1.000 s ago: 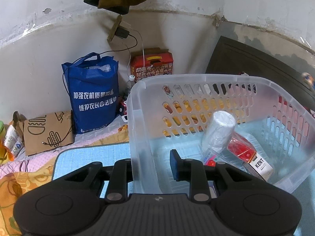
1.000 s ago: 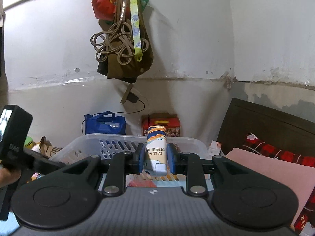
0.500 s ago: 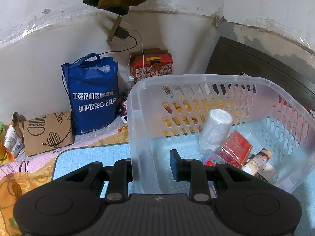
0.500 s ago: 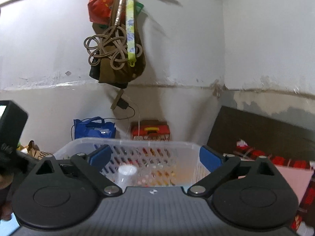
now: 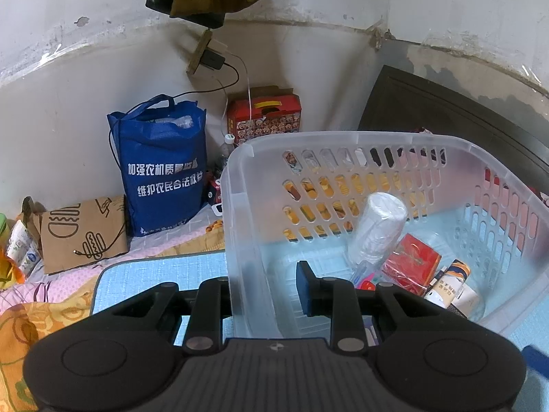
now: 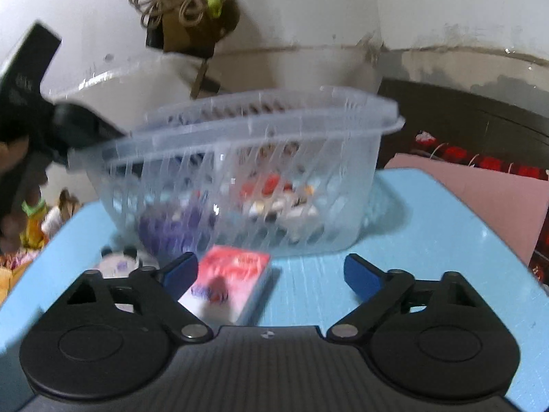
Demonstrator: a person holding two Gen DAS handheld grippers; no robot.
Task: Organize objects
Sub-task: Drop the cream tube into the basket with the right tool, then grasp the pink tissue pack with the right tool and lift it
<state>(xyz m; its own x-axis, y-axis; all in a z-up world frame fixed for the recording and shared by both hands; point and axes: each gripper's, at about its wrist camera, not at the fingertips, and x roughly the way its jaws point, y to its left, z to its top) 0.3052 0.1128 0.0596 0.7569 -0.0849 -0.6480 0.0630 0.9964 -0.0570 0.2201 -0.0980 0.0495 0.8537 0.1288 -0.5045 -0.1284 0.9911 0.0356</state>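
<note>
My left gripper (image 5: pixel 267 285) is shut on the near wall of a clear plastic basket (image 5: pixel 240 226), one finger outside and one inside. The basket holds a white roll (image 5: pixel 377 230), a red packet (image 5: pixel 411 264), a small white and orange bottle (image 5: pixel 449 283) and other small items. In the blurred right wrist view my right gripper (image 6: pixel 271 271) is open and empty above the blue mat, in front of the basket (image 6: pixel 240 164). A red and white box (image 6: pixel 230 281) lies on the mat between its fingers, nearer the left one.
A round white and purple item (image 6: pixel 118 261) lies left of the box. A blue tote bag (image 5: pixel 161 164), a brown paper bag (image 5: pixel 82 233) and a red carton (image 5: pixel 264 116) stand by the wall. A dark headboard (image 5: pixel 446 116) is at the right.
My right gripper opened and let the small bottle go; it now lies in the basket. The gripper then dropped down to the mat in front of the basket. The left gripper has not moved.
</note>
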